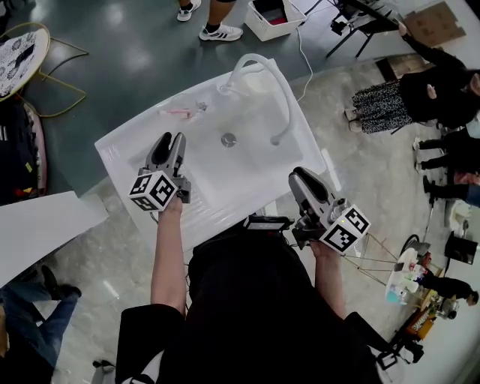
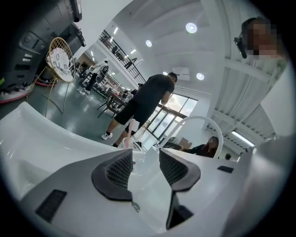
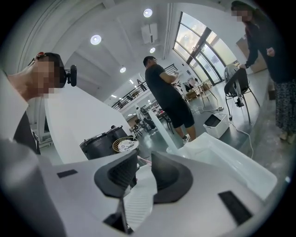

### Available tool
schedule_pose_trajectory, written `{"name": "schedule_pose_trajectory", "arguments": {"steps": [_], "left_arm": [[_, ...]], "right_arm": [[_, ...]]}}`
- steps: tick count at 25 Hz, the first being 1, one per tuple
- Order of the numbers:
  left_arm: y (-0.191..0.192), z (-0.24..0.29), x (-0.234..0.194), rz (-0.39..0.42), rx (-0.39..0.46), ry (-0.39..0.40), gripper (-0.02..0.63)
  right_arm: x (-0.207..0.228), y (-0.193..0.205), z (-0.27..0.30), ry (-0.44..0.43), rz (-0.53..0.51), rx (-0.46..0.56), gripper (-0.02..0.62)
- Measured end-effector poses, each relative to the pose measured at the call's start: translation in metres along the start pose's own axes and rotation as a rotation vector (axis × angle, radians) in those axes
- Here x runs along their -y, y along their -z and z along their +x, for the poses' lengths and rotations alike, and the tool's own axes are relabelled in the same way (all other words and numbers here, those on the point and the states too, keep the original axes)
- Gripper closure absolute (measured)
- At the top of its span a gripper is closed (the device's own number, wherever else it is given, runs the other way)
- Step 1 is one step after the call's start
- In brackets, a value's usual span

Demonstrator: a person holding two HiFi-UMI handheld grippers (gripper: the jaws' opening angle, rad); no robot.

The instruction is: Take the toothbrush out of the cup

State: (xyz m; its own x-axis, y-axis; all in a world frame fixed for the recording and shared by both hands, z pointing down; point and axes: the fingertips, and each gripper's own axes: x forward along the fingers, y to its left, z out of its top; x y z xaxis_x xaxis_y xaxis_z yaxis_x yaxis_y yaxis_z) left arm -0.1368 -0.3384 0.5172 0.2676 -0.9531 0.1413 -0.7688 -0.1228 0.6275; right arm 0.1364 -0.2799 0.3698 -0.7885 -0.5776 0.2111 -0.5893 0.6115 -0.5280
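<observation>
A small clear cup (image 1: 201,107) stands on the white sink counter (image 1: 127,146) left of the faucet. A pink toothbrush (image 1: 178,113) sticks out of it toward the left. My left gripper (image 1: 174,139) hovers over the basin's left side and points at the cup from a short distance, jaws wide open and empty. In the left gripper view the cup (image 2: 138,151) and the pink toothbrush (image 2: 131,132) show between the open jaws of the left gripper (image 2: 145,157), well beyond the tips. My right gripper (image 1: 298,177) is at the basin's near right corner, open and empty; the right gripper view shows the gap of the right gripper (image 3: 144,162).
A white arched faucet (image 1: 274,86) rises over the basin, which has a drain (image 1: 229,139) at its middle. A person in dark clothes (image 2: 145,104) stands beyond the sink, beside a white bin (image 1: 274,19). More people are at the right (image 1: 420,94). A white board (image 1: 41,229) lies at the left.
</observation>
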Motion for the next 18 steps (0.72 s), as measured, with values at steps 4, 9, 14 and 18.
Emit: {"name": "schedule_pose_trajectory", "arguments": {"steps": [4, 9, 14, 18], "left_arm": [[-0.008, 0.021, -0.021, 0.091, 0.025, -0.047, 0.437], [-0.013, 0.041, -0.036, 0.188, 0.026, -0.075, 0.437], [-0.019, 0.051, -0.046, 0.29, 0.007, -0.109, 0.439], [-0.021, 0.055, -0.049, 0.329, -0.002, -0.133, 0.461]], "right_arm": [[0.006, -0.007, -0.004, -0.015, -0.008, 0.009, 0.511], [0.021, -0.011, -0.02, 0.009, 0.009, 0.026, 0.511], [0.032, -0.011, -0.031, 0.029, 0.019, 0.038, 0.511], [0.036, -0.012, -0.04, 0.037, 0.018, 0.045, 0.511]]}}
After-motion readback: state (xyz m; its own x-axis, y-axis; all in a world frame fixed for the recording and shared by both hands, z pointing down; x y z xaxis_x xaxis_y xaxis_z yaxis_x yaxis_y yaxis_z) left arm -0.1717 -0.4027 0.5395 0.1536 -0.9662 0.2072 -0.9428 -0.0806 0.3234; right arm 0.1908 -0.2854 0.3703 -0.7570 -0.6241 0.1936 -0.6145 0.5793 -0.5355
